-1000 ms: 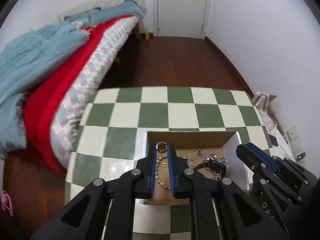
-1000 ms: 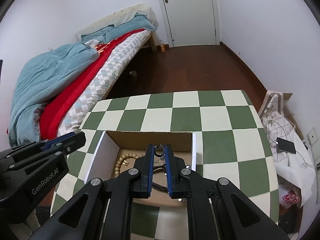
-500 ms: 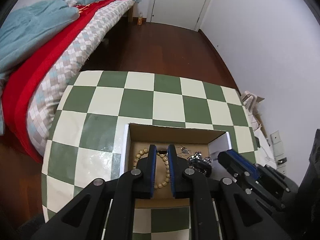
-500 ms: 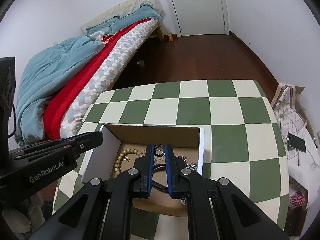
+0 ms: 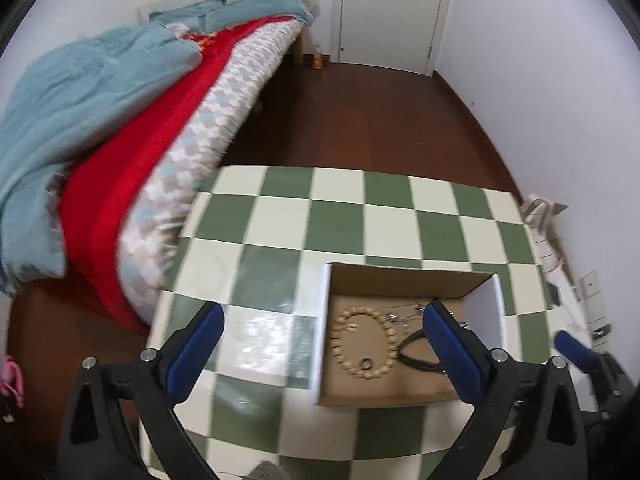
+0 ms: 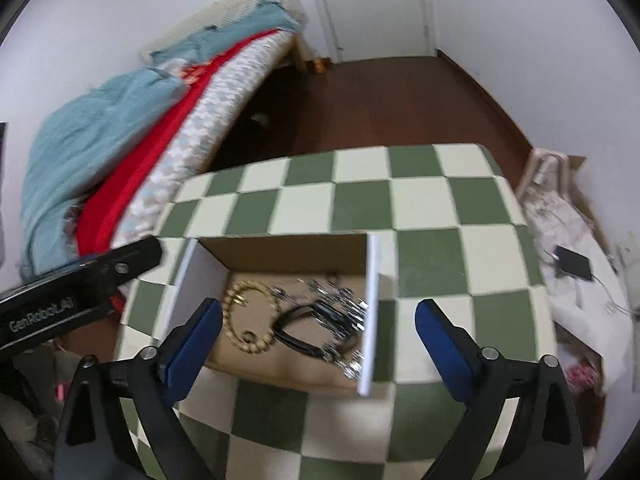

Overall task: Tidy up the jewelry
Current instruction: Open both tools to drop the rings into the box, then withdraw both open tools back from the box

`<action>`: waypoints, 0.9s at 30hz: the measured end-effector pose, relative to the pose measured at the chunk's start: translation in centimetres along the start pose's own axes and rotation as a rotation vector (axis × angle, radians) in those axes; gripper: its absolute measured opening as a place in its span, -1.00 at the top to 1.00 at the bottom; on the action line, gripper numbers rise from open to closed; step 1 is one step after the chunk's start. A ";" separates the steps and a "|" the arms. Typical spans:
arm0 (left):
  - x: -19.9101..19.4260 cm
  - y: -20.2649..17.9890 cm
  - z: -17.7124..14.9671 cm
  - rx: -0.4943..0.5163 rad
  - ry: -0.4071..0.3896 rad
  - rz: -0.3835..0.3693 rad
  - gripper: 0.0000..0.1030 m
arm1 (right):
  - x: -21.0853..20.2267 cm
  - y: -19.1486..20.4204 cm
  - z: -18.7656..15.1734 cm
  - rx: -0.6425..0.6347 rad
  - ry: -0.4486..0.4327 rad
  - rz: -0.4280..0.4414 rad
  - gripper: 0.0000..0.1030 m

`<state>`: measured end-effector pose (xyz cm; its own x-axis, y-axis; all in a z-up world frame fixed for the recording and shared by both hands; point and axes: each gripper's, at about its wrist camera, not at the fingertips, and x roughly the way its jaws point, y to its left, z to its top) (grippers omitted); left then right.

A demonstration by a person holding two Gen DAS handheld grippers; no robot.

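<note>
An open cardboard box [image 5: 404, 280] [image 6: 280, 246] sits on the green and white checkered table [image 5: 280, 216] [image 6: 360, 200]. Inside lie a beige bead bracelet [image 5: 340, 344] [image 6: 230, 300], a small metal ring [image 5: 365, 363] [image 6: 249, 336], a black cord [image 5: 416, 354] [image 6: 296, 332] and silver chains [image 6: 340, 304]. My left gripper [image 5: 320, 340] is open and empty above the box's left wall. My right gripper [image 6: 318, 328] is open and empty above the box. The left gripper's body also shows in the right wrist view [image 6: 80, 280].
A bed [image 5: 120, 100] with blue and red covers stands left of the table. A bag and papers [image 6: 560, 248] lie on the floor to the right. A closed door [image 5: 392, 8] is at the far wall.
Both grippers have opened wide and pulled back from the box. The rings they held are out of the jaws; one ring lies by the bead bracelet.
</note>
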<state>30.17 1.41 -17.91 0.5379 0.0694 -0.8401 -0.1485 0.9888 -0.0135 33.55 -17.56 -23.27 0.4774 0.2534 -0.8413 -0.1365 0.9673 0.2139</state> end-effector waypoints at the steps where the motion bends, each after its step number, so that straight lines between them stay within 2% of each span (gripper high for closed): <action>1: -0.2 0.1 -0.2 0.006 -0.003 0.014 -0.98 | -0.2 0.0 -0.2 0.003 0.017 -0.032 -0.99; 7: -2.5 0.8 -1.7 0.027 -0.025 0.063 -0.98 | -1.9 0.4 -1.1 0.003 0.064 -0.131 -1.00; 10: -4.0 1.1 -2.5 0.029 -0.034 0.077 -0.98 | -3.1 0.8 -1.5 -0.004 0.070 -0.152 -1.00; 17: -8.6 1.7 -4.5 0.031 -0.061 0.072 -0.98 | -7.6 1.8 -2.6 -0.014 0.048 -0.192 -1.00; 27: -16.9 2.5 -6.0 0.027 -0.158 0.072 -0.98 | -16.1 2.9 -4.6 -0.020 -0.015 -0.226 -1.00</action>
<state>15.70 1.90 -7.02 0.6505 0.1584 -0.7428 -0.1703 0.9835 0.0605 21.48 -18.86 -11.35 0.5105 0.0302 -0.8593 -0.0414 0.9991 0.0105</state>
